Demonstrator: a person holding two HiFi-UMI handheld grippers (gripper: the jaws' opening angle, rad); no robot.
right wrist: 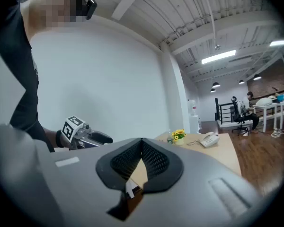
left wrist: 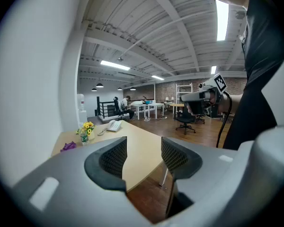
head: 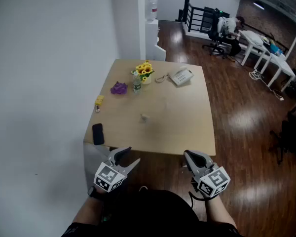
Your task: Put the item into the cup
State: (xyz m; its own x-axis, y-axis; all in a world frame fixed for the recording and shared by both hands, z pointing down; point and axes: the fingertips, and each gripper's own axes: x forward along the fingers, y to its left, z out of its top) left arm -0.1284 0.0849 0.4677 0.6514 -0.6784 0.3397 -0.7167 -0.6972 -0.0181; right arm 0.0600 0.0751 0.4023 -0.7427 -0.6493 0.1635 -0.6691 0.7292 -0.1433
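A small pale object (head: 144, 116) sits alone near the middle of the light wooden table (head: 182, 127); it is too small to identify. Yellow flowers (head: 145, 70) stand in a pale cup-like pot at the far side. I cannot make out any other cup. My left gripper (head: 132, 155) hovers off the table's near edge on the left, open with nothing between its jaws (left wrist: 143, 141). My right gripper (head: 187, 155) hangs off the near edge on the right, its jaws shut tip to tip on nothing (right wrist: 142, 141).
On the far left of the table lie a purple thing (head: 119, 88), a small bottle (head: 136, 84) and a yellow item (head: 99, 100). A white telephone (head: 180, 76) sits at the back, a black phone (head: 97, 134) at the near left corner. A white wall (head: 44, 83) runs close on the left.
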